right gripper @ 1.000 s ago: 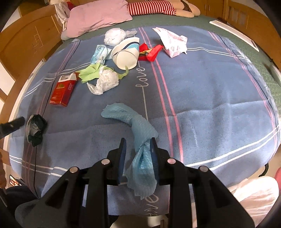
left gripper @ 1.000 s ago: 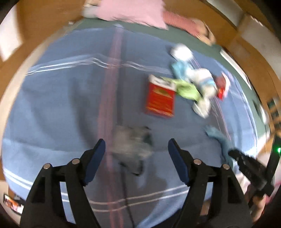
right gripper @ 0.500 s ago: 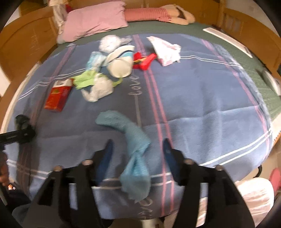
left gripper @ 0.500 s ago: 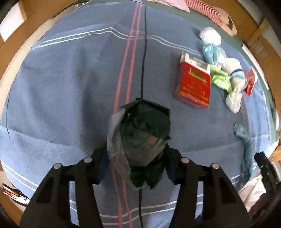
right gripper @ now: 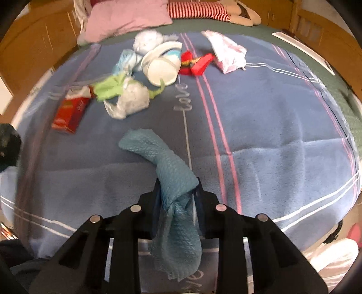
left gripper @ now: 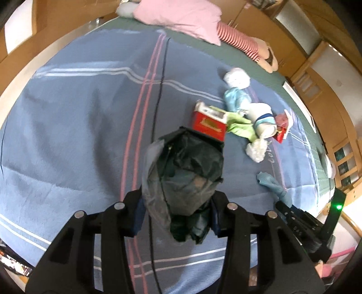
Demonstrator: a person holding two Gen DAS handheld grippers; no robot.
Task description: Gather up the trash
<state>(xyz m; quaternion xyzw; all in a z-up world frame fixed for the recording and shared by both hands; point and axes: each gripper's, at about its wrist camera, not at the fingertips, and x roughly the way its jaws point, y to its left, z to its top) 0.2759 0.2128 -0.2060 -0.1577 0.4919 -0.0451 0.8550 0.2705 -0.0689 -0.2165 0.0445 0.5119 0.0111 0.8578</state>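
My left gripper (left gripper: 176,214) is shut on a crumpled dark green plastic bag (left gripper: 185,176) and holds it above the blue blanket (left gripper: 67,126). My right gripper (right gripper: 178,203) is shut on a twisted blue paper towel (right gripper: 167,162) whose far end lies on the blanket (right gripper: 271,126). More trash lies beyond: a red carton (right gripper: 70,110) (left gripper: 209,125), green wrapper (right gripper: 108,88), white crumpled bag (right gripper: 131,101), paper bowl (right gripper: 161,65), red wrappers (right gripper: 196,63) and a white paper bag (right gripper: 228,54).
A pink pillow (right gripper: 126,18) and a striped stuffed toy (right gripper: 203,11) lie at the head of the bed. Wooden bed frame (right gripper: 316,29) and cabinets (left gripper: 321,74) ring the bed. The right gripper shows in the left wrist view (left gripper: 301,224).
My left gripper closed on the dark bag and lifted it. My right gripper opened half a second ago and has shut again on the blue paper towel.
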